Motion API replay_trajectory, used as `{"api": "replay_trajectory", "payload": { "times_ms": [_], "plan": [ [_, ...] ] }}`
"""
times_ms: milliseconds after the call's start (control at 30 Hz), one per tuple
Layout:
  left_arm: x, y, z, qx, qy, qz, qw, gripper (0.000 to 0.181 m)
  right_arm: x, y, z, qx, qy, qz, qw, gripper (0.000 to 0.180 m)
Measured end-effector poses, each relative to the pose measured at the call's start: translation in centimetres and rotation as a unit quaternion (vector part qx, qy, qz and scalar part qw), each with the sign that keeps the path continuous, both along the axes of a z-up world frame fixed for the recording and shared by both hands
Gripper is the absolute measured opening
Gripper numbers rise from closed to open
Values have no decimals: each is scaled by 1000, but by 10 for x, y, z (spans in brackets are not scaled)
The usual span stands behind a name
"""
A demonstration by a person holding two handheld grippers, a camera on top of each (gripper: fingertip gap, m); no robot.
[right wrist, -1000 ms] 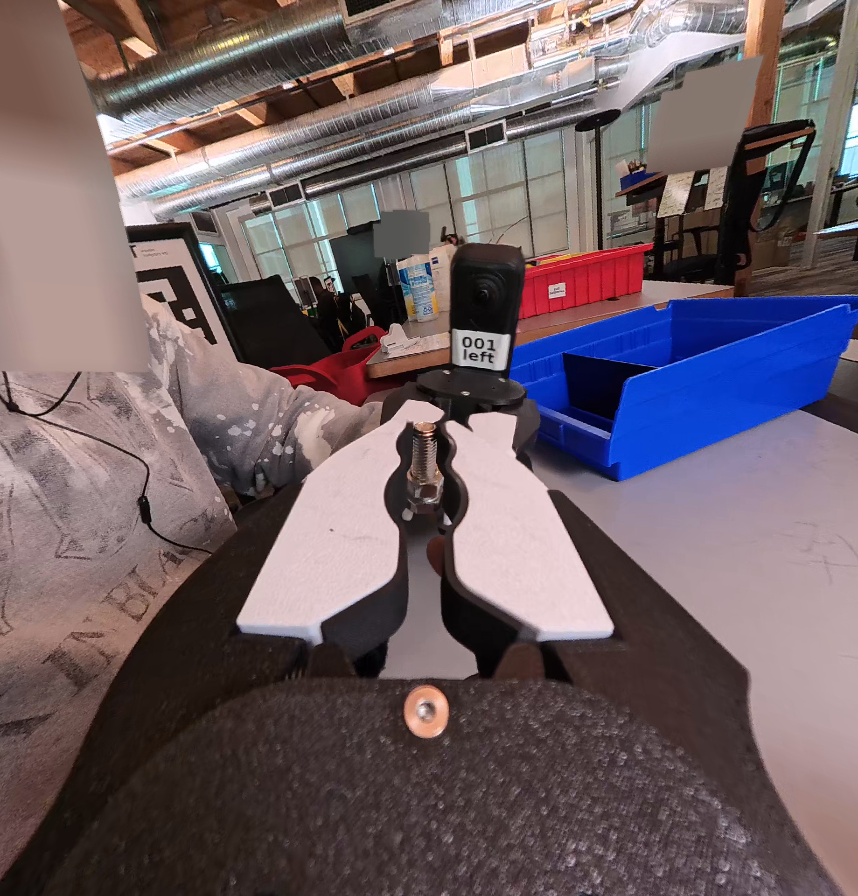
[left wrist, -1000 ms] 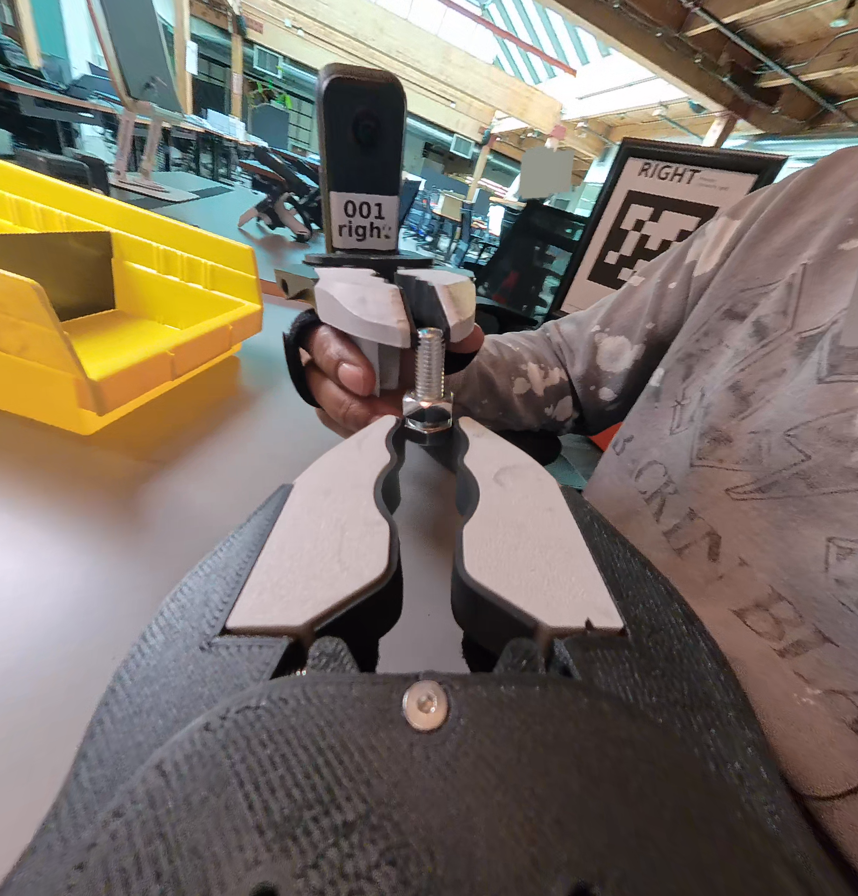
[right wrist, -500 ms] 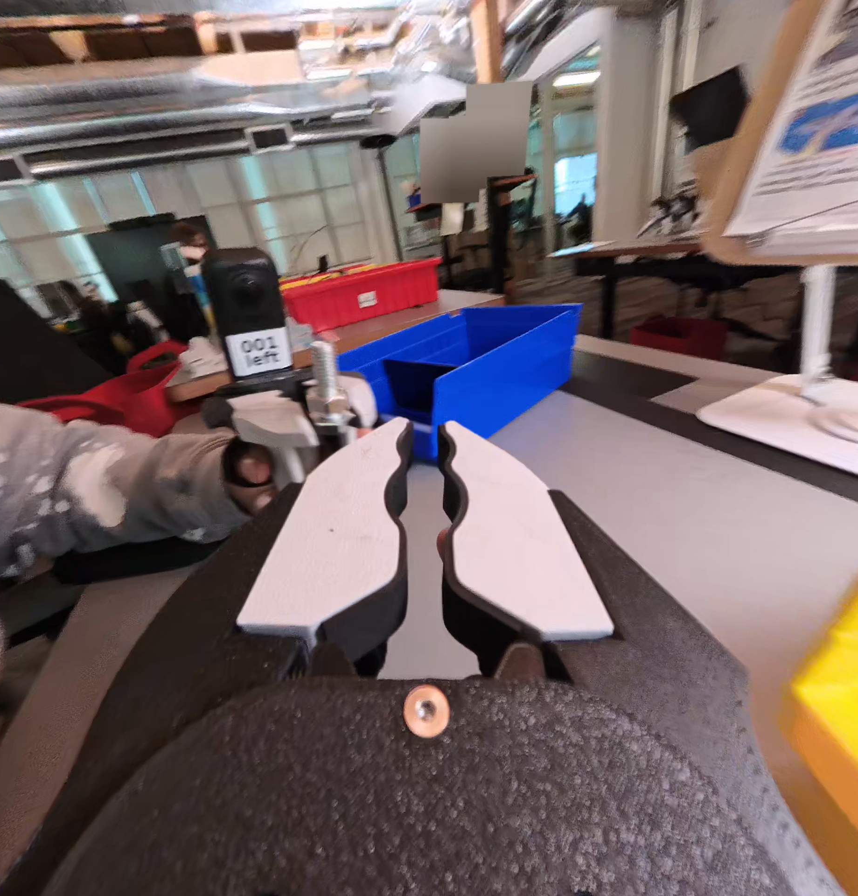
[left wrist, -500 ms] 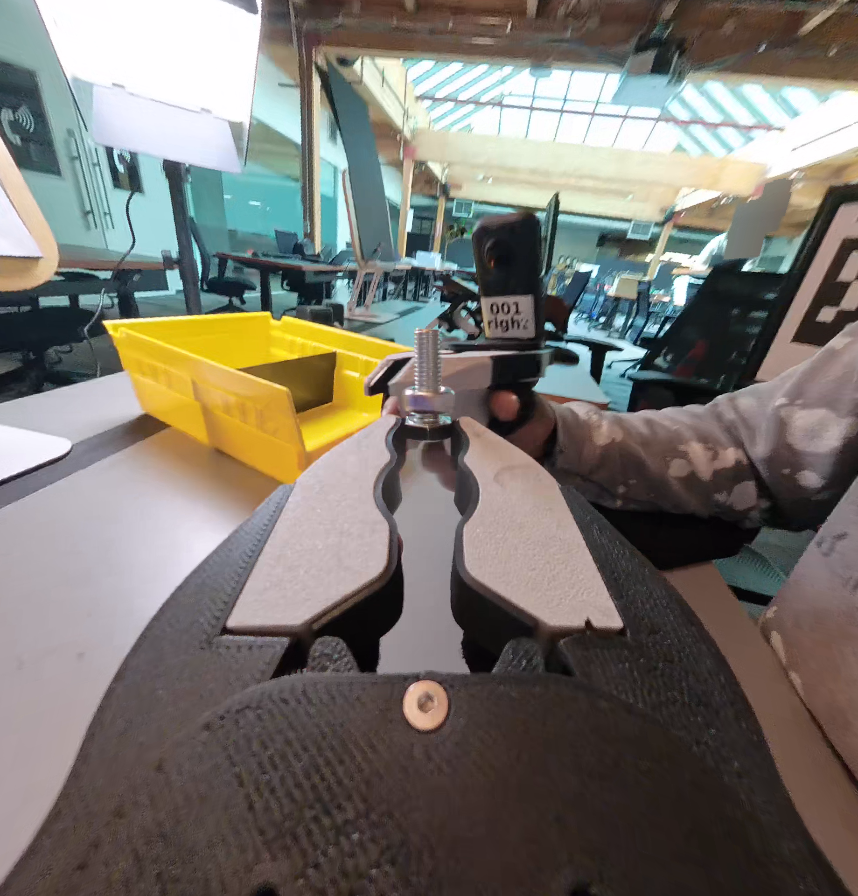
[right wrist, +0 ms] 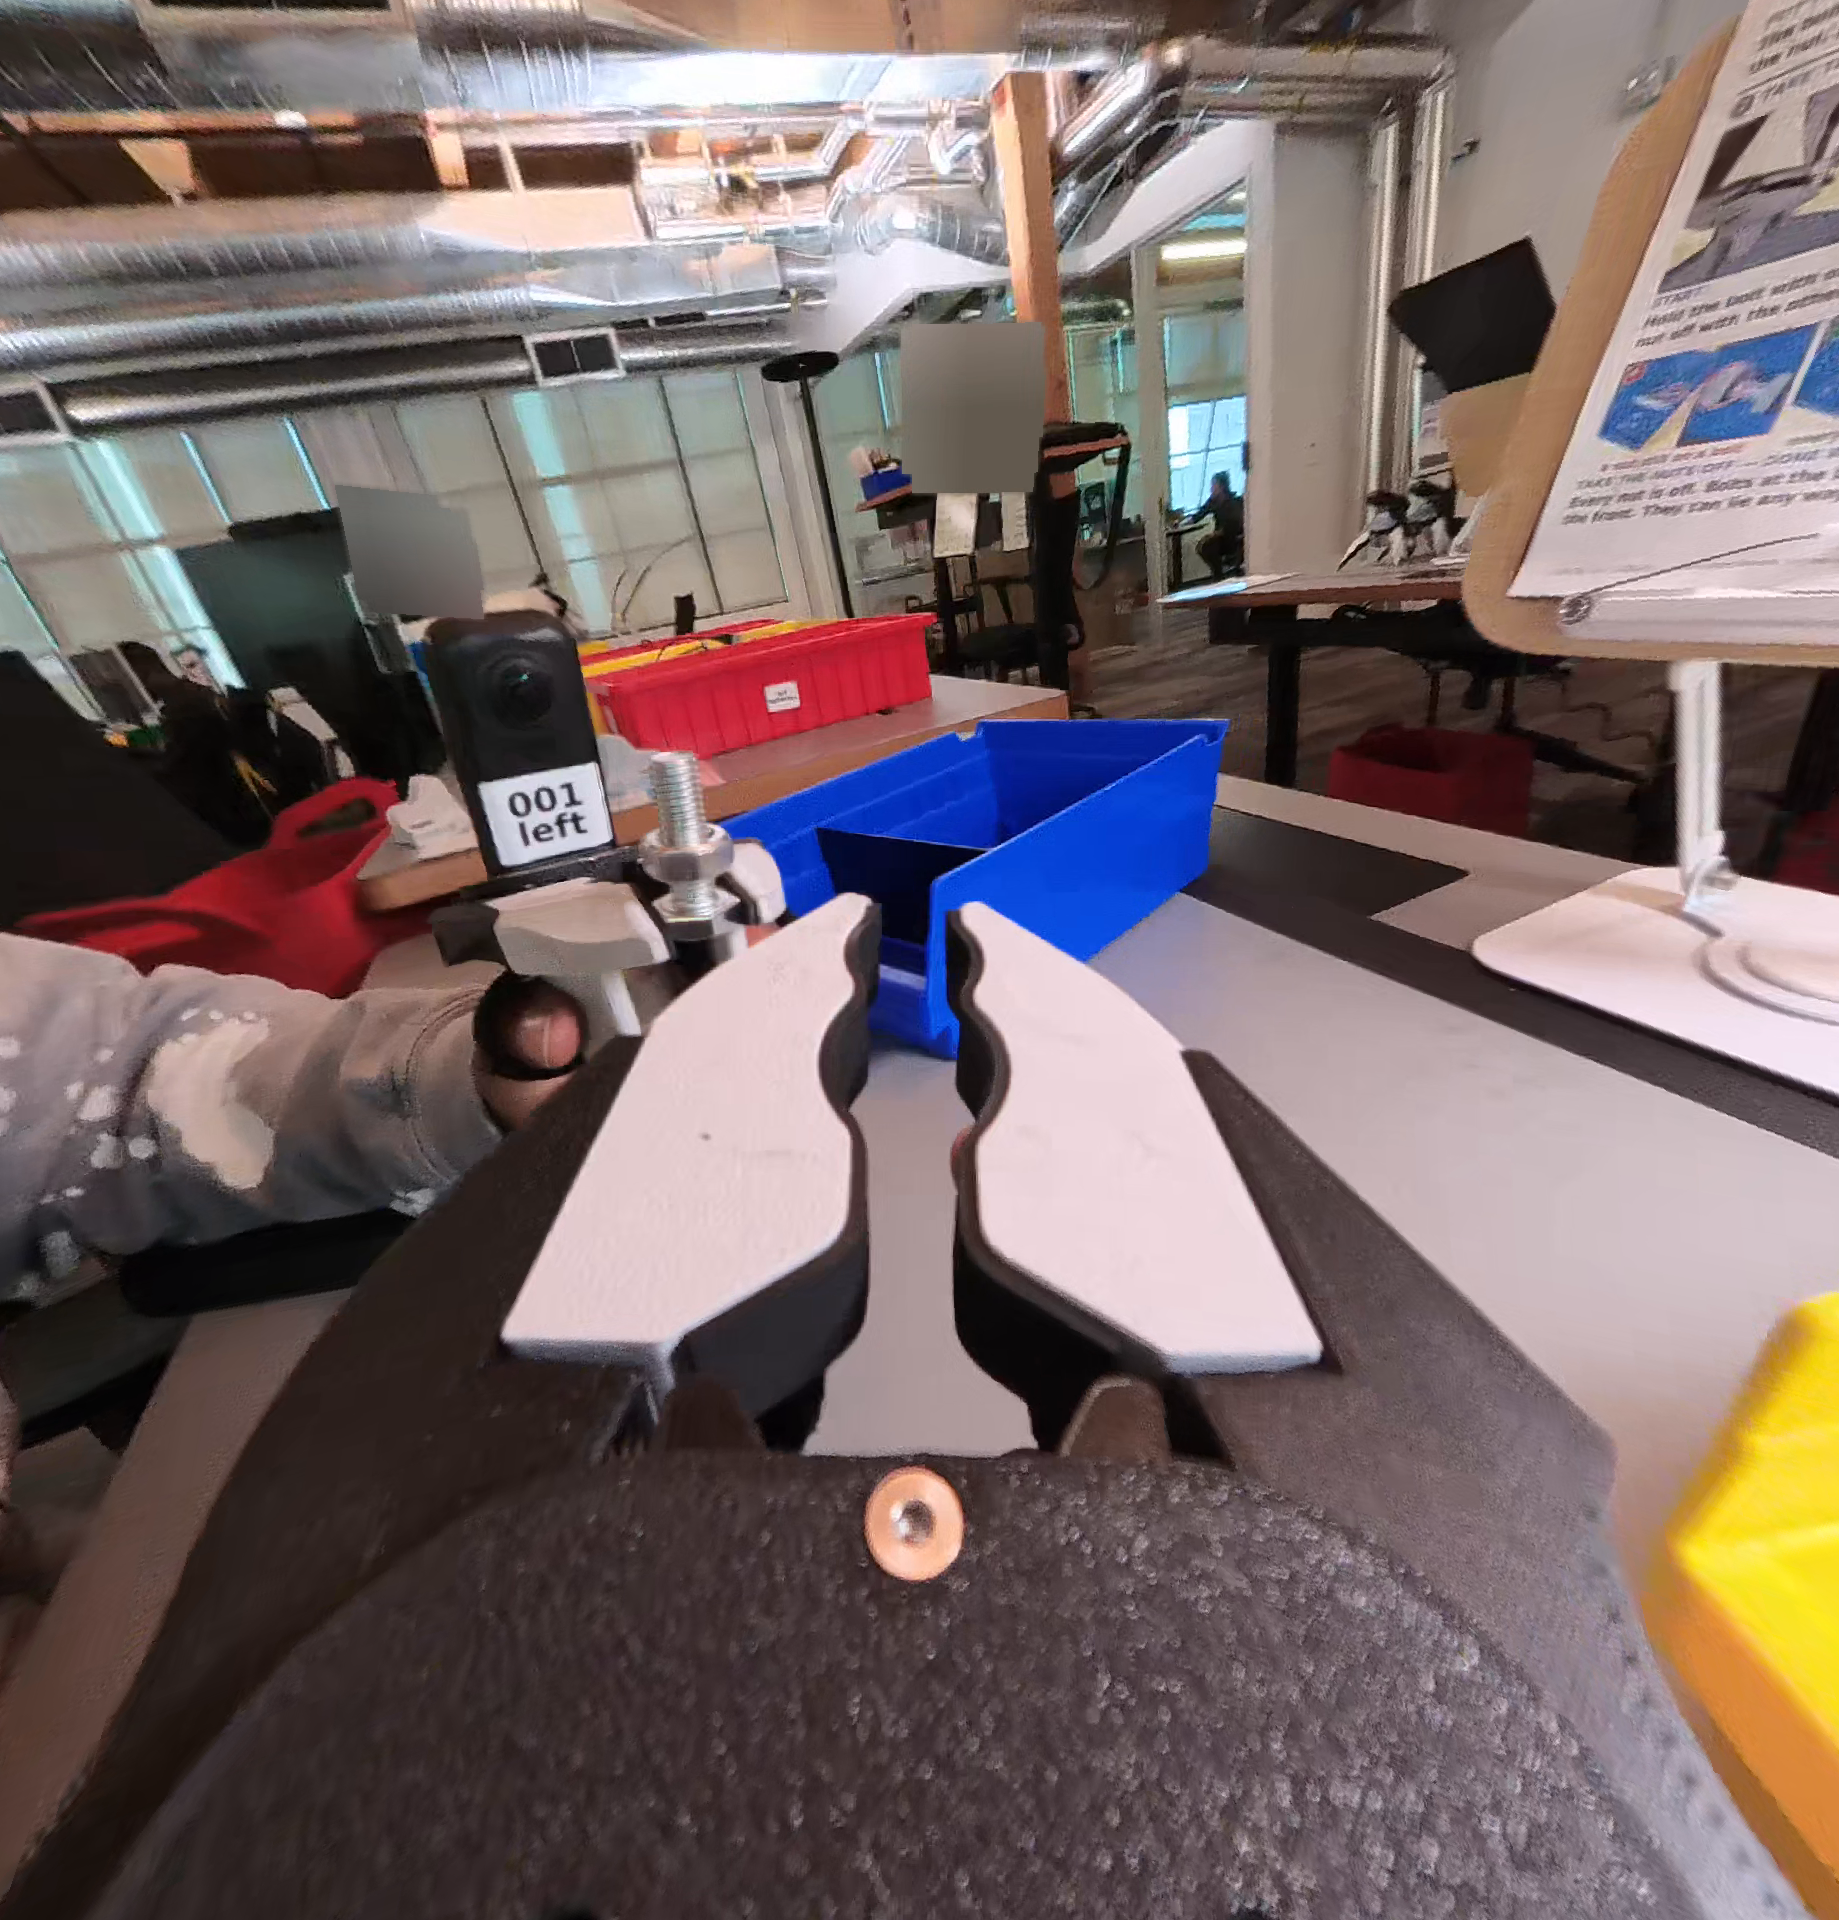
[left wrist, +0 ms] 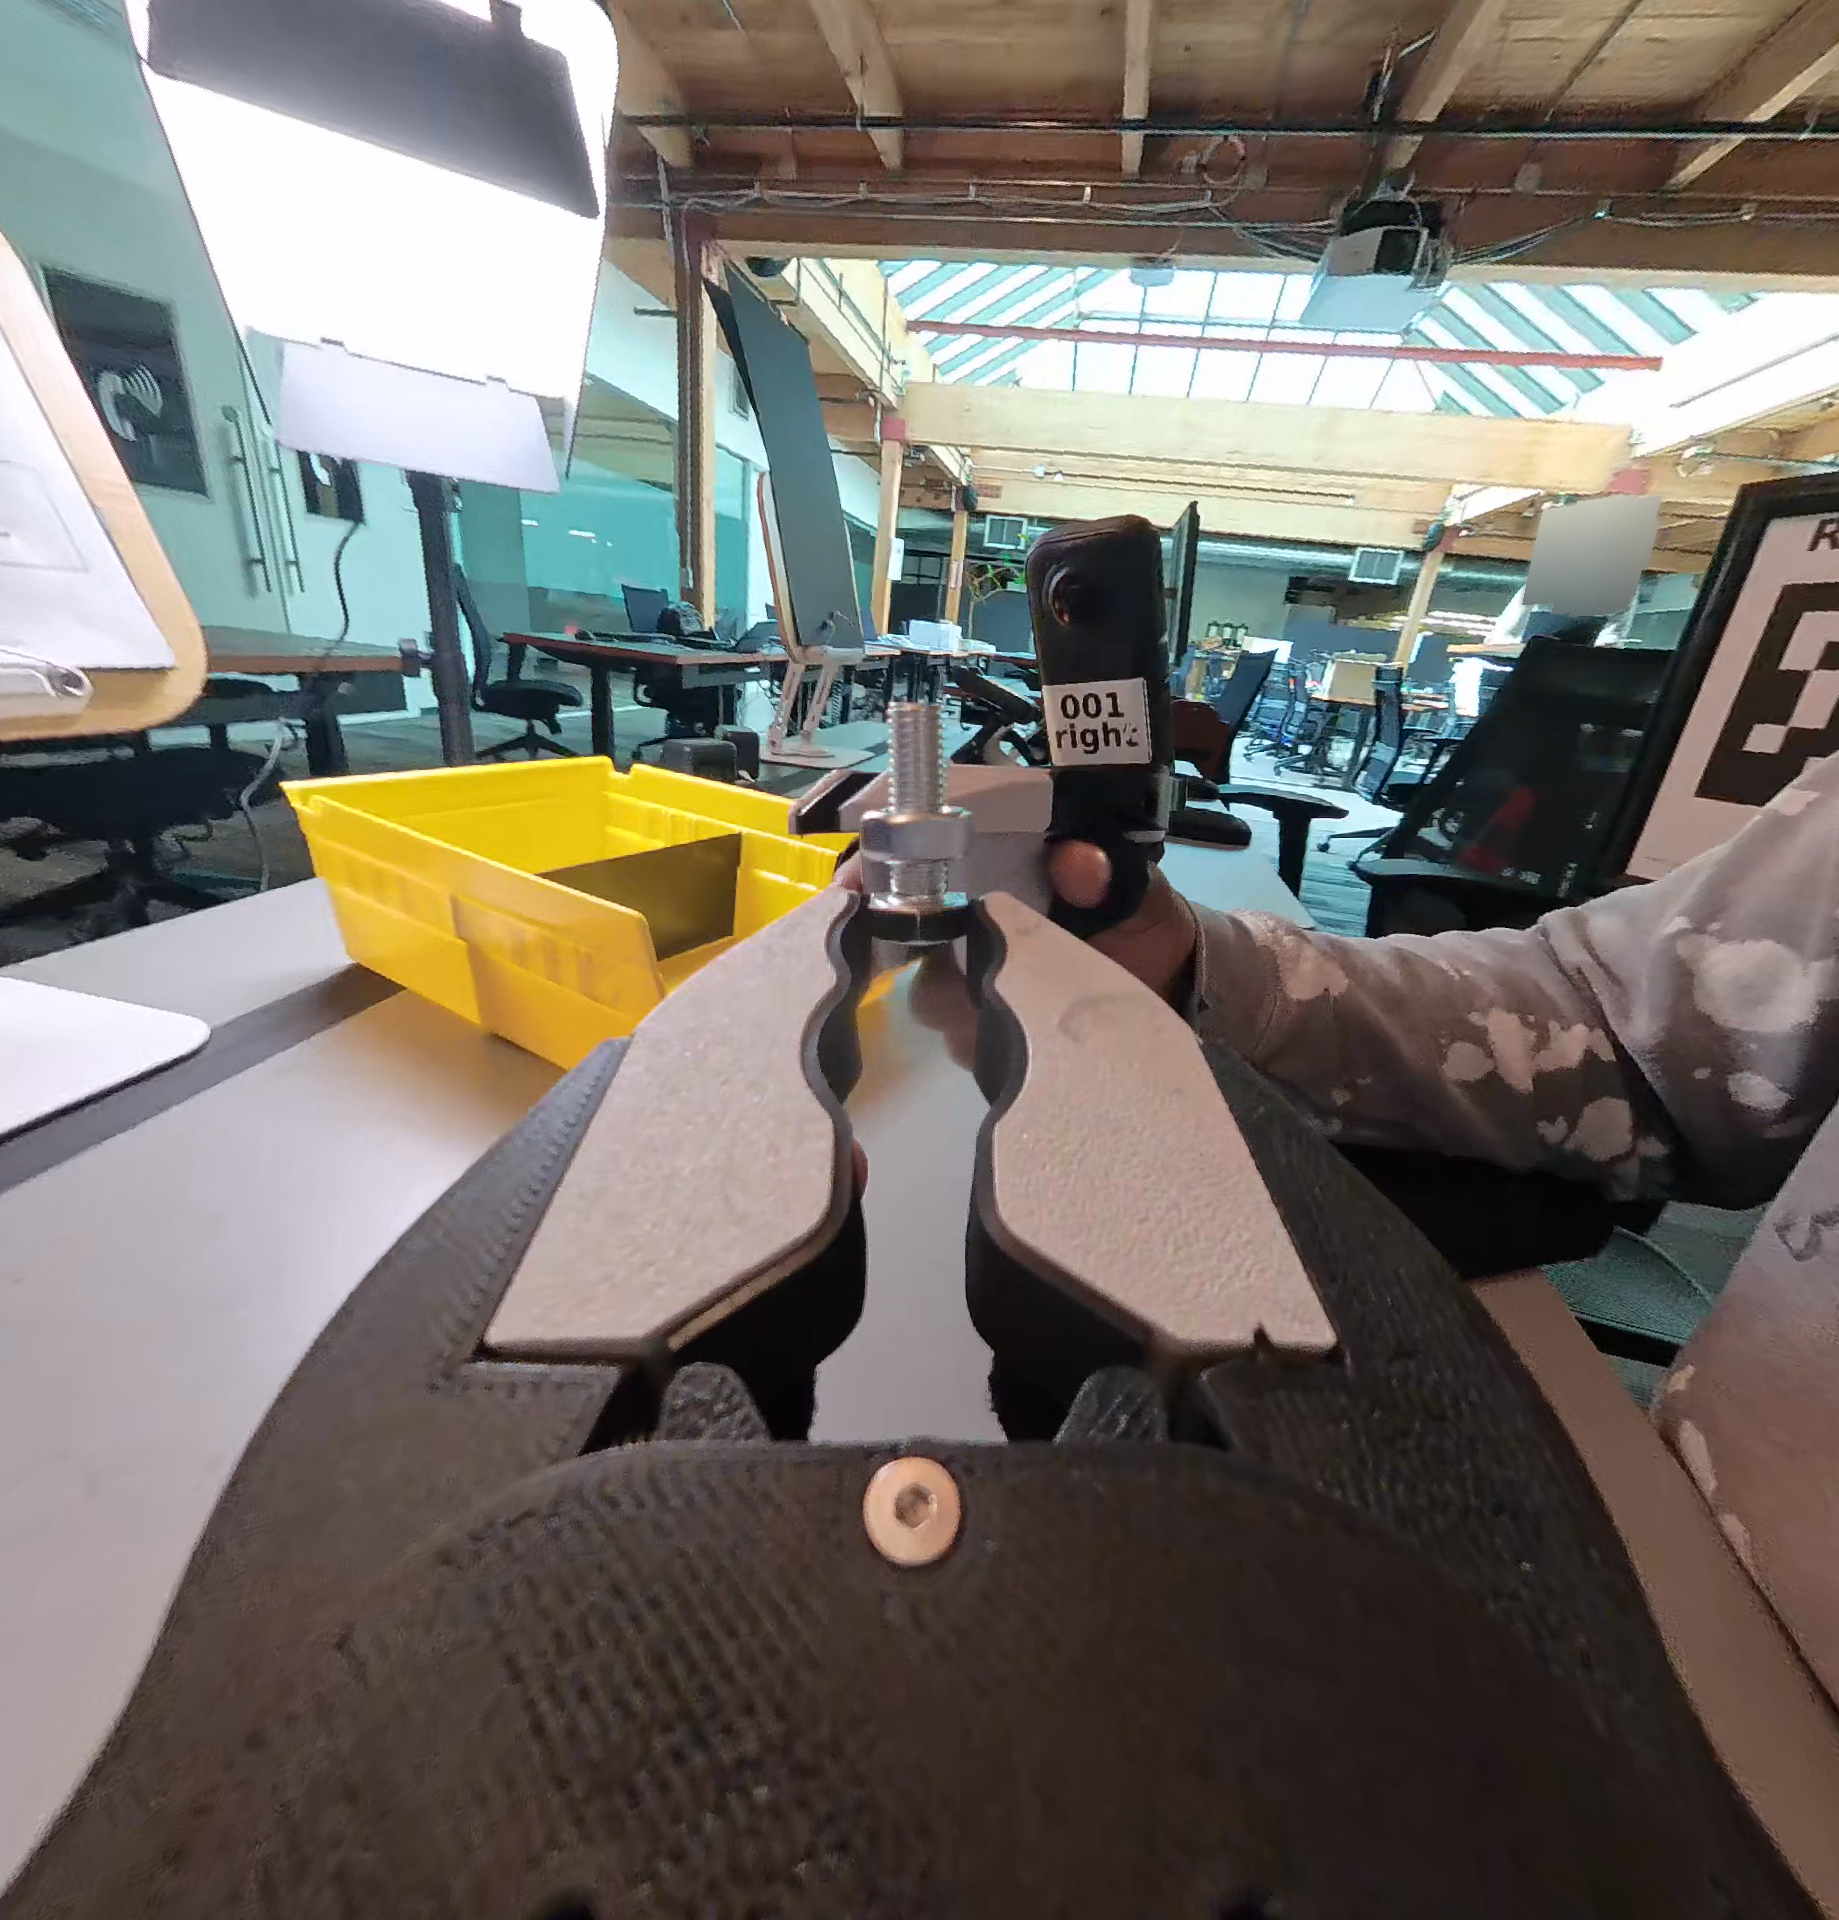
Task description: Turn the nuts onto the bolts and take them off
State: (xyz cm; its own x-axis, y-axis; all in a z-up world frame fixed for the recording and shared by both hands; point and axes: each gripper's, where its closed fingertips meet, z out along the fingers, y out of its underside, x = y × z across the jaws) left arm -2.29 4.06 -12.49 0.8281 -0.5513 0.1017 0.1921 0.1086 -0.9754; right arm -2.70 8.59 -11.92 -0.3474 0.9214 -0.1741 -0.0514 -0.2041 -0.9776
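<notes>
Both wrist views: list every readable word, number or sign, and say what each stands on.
I do not repeat writing; these things bear it:
Left wrist view, white camera sticker: legible.
Right wrist view, white camera label: legible.
Black-and-white marker board: heading cut off by the frame.
Instruction sheet: mostly blurred.
Red bin tag: too small.

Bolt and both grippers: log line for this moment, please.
left gripper: shut on bolt head, upright | nut: on thread | right gripper: open, empty, beside bolt
</notes>
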Motion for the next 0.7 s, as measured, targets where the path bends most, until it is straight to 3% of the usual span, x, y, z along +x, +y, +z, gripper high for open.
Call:
{"api": "replay_trajectory", "payload": {
  "times_ms": [200,367,533,700],
  "plan": [
    [-1,1,0,5,-2,12,1000,18,-7,-42,14,39,-10,79,996,31],
    [-4,1,2,11,-3,19,1000,18,-21,-58,12,109,-31,98,989,18],
    [-5,2,-3,-12,-7,5,1000,18,-22,-59,6,162,-51,135,976,18],
    [3,1,-7,-31,-16,-29,999,18,-17,-61,3,148,-33,167,974,18]
  ]
}}
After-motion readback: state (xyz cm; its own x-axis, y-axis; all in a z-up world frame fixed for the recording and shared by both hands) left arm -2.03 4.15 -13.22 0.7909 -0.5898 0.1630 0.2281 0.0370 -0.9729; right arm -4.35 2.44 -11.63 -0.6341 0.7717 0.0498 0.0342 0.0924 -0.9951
